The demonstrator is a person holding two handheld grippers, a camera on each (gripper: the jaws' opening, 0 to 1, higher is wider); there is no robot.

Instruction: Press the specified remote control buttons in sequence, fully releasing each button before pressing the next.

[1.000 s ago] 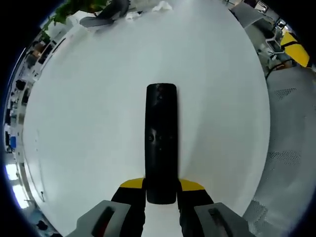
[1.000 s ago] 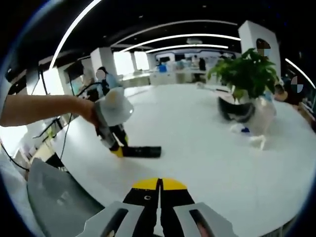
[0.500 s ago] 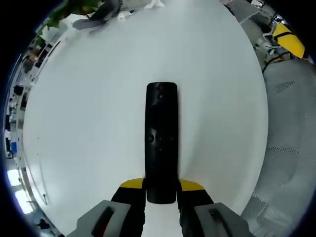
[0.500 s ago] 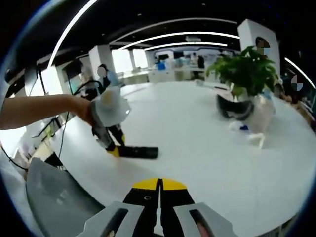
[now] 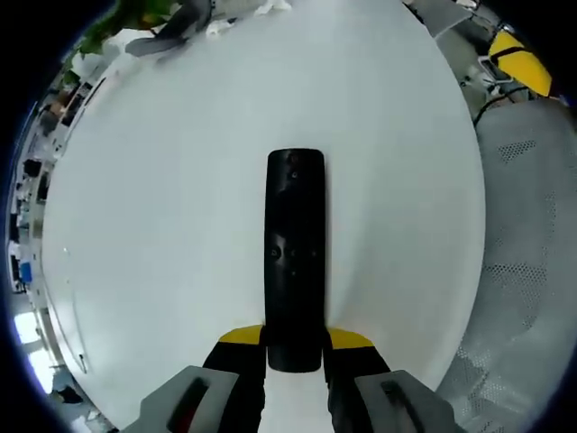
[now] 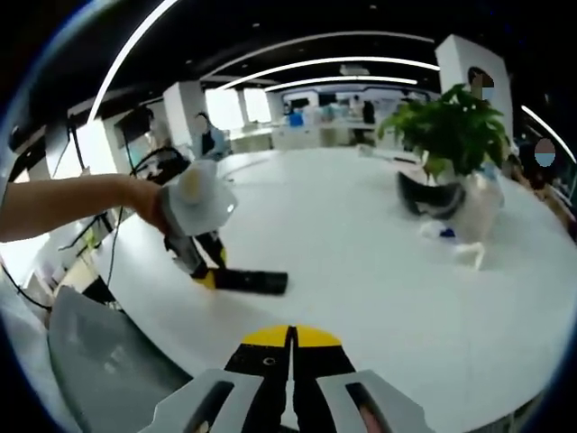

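The left gripper [image 5: 295, 354] has its two jaws clamped on the near end of the black remote control [image 5: 294, 244], which lies flat and lengthwise on the white table [image 5: 162, 225], its far end pointing away along the jaws. In the right gripper view the same gripper [image 6: 206, 275] shows at the table's near-left edge, a hand [image 6: 155, 206] around it, the remote [image 6: 251, 281] stretching out beside it. The right gripper [image 6: 290, 361] hangs well apart from all this, its jaws pressed together on nothing — free to do the pressing. The remote looks to me like a stiff, light plastic bar with a smooth shell, so it would likely skate on that slick tabletop if poked unsupported; the hold at the butt end, clear of the small buttons near the middle, seems the right one. Farther off stand a potted plant [image 6: 451, 135] and a dark headset [image 6: 428, 198] — well away from the work.
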